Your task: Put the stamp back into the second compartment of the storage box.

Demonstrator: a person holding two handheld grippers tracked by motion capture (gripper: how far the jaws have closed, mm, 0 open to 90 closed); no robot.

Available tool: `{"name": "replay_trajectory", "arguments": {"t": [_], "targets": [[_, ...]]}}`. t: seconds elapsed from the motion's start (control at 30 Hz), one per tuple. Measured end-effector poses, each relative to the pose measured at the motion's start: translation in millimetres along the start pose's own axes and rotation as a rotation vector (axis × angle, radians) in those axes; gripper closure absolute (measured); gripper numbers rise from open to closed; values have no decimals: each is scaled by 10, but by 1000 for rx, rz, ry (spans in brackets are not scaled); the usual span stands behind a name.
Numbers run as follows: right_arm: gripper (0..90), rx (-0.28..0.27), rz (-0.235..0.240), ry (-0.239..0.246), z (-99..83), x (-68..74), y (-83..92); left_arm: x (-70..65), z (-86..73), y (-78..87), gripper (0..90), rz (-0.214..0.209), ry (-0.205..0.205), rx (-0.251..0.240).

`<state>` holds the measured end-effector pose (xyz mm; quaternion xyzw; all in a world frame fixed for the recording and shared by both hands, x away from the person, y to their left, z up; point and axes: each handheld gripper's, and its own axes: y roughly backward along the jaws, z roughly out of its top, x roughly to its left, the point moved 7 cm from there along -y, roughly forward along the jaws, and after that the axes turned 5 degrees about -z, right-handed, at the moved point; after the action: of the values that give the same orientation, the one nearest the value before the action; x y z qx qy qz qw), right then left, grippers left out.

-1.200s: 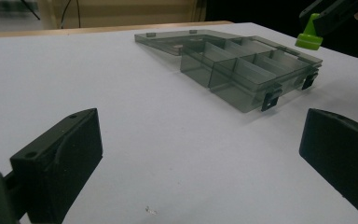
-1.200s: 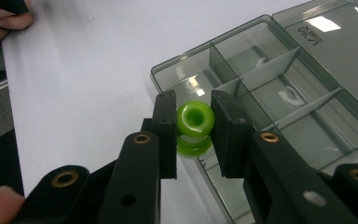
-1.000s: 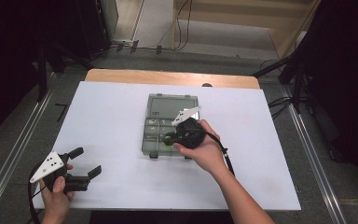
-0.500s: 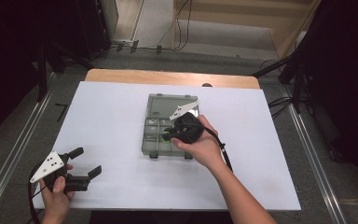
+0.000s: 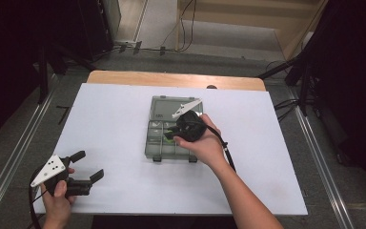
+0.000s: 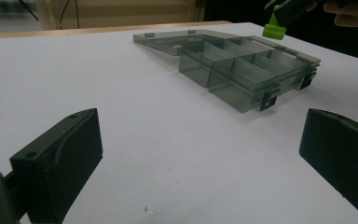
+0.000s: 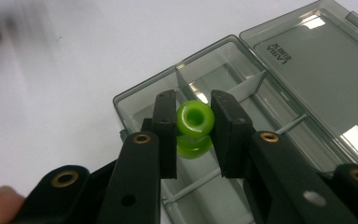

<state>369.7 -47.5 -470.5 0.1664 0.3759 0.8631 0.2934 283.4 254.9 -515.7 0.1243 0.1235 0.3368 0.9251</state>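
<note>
Looking down from the high view, the white matte bench (image 5: pixel 124 119) carries a smoke-grey translucent plastic compartment box (image 5: pixel 158 148) with its flat lid folded open on the far side. The right tool (image 5: pixel 172 135) hovers over the tray's compartments, a grey three-cornered plate on its back. The left tool (image 5: pixel 89 166) rests near the bench's front left corner, well apart from the box, jaws spread with nothing between them.

The left gripper view adds texture: two blunt black matte jaws stand wide over bare bench, and the compartment box (image 6: pixel 242 74) shows thin upright dividers and dark hinged latches on its near wall. A bright green glossy plastic spool-shaped bead (image 6: pixel 274 29) hangs from the other tool above the box's far edge.

The right gripper view gives the grip detail that the others lack: the right tool (image 7: pixel 194 122) is closed on the spool-shaped bead (image 7: pixel 195 122), both flat pads pressing its rounded flanges, the bore facing the camera. The bead is held above a compartment at the tray's corner (image 7: pixel 140 100); raised lettering marks the lid.
</note>
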Motion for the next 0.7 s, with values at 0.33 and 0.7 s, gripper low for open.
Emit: {"name": "replay_trajectory", "arguments": {"t": [0.33, 0.7], "targets": [[704, -4, -13, -11, 45, -88, -66, -4, 1, -1, 0, -2, 2, -3], [704, -6, -32, -21, 95, -126, -175, -3, 0, -4, 0, -2, 0, -3]]}}
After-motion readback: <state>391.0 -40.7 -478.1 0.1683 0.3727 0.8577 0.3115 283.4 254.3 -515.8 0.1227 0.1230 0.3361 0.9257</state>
